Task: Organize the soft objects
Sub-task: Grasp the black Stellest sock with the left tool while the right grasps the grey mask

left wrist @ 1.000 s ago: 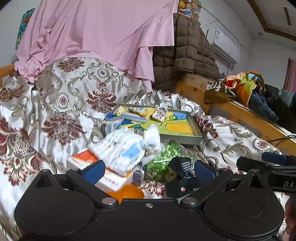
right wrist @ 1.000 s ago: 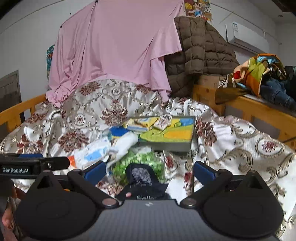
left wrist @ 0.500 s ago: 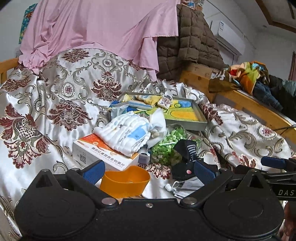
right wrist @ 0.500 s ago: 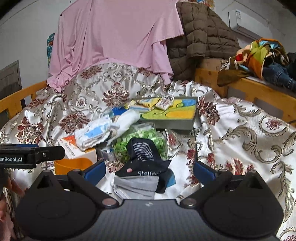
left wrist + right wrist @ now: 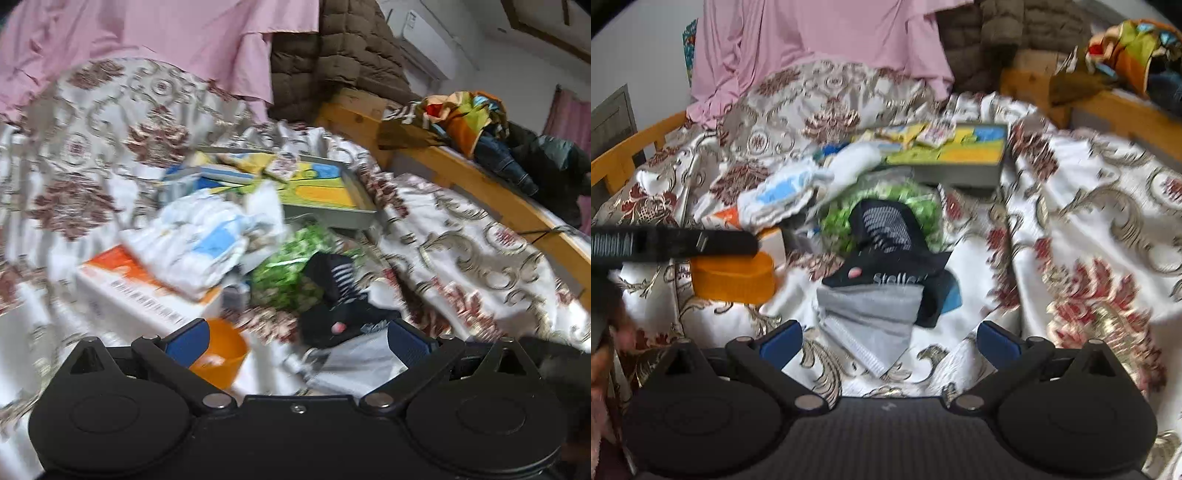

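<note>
both grippers pulled back, grey mask [image 5: 871,317] now in view | floral bedspread [image 5: 1089,206], cluttered | jaws wide apart, empty

The middle of the bedspread [image 5: 1089,206] is crowded: a black sock [image 5: 886,243] overlaps a grey mask [image 5: 871,314], with a green bag [image 5: 886,199], a white pack [image 5: 783,195] on an orange box [image 5: 122,280] and a tray [image 5: 960,162] packed behind. An orange bowl [image 5: 733,277] blocks the left. Bare cloth lies open to the right of the pile and just before the right gripper [image 5: 888,341], whose fingers stand wide apart.
</note>
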